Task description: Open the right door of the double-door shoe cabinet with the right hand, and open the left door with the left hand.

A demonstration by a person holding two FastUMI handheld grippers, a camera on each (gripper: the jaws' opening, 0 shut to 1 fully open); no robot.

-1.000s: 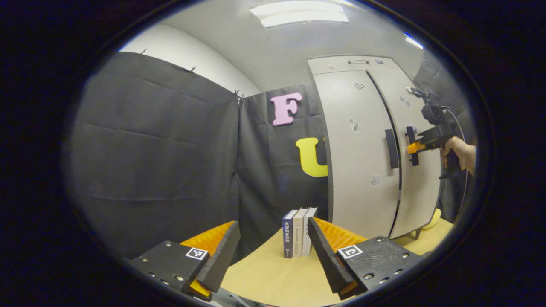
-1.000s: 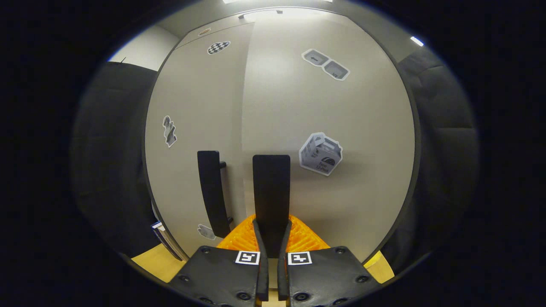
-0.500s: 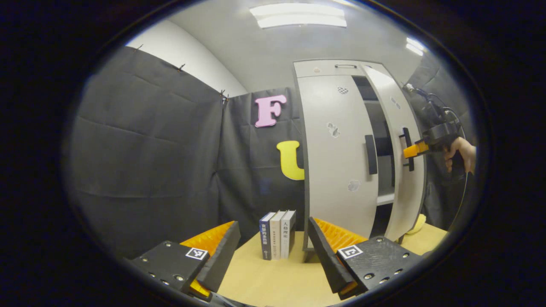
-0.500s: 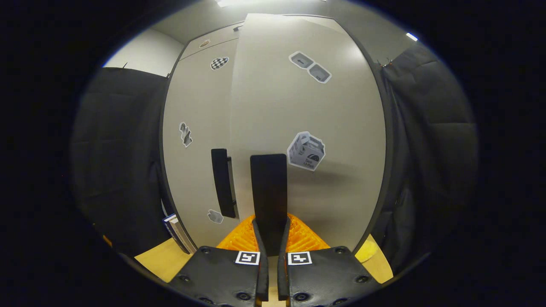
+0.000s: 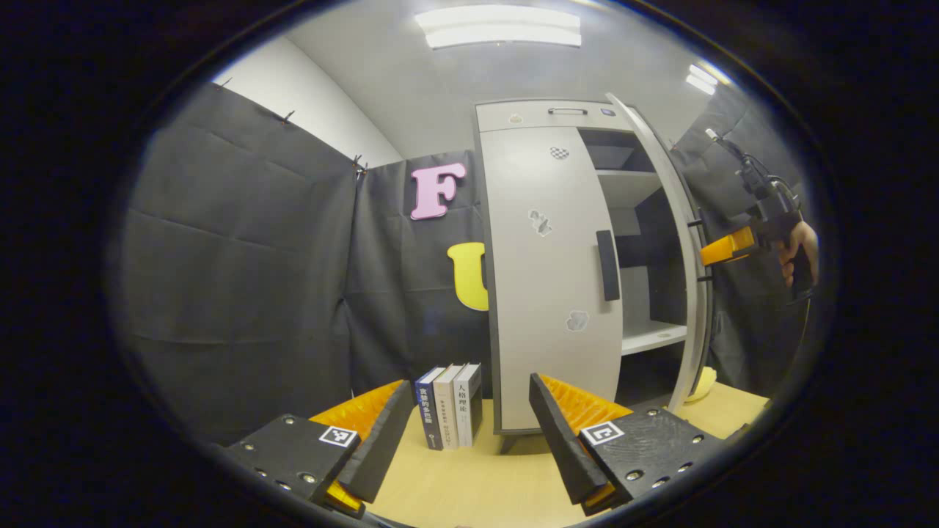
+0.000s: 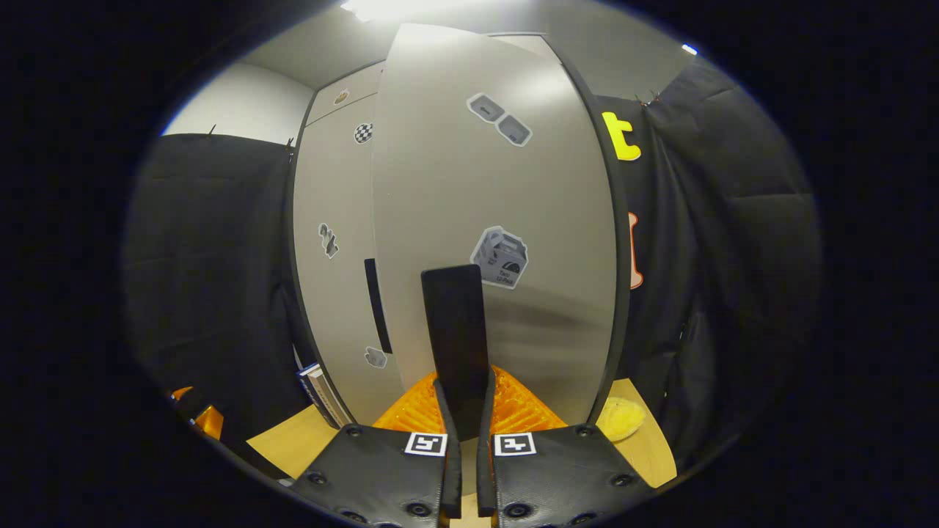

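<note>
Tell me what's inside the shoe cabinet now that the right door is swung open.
Inside the shoe cabinet, past the open right door, two pale shelves show, nothing visible on them. The shut left door covers the left half, and the bottom compartment is too dark to tell.

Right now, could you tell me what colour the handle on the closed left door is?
Black; the left door handle shows best in the left gripper view.

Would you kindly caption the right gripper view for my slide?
Right gripper shut on the right door's handle, door swung open; left door closed.
</note>
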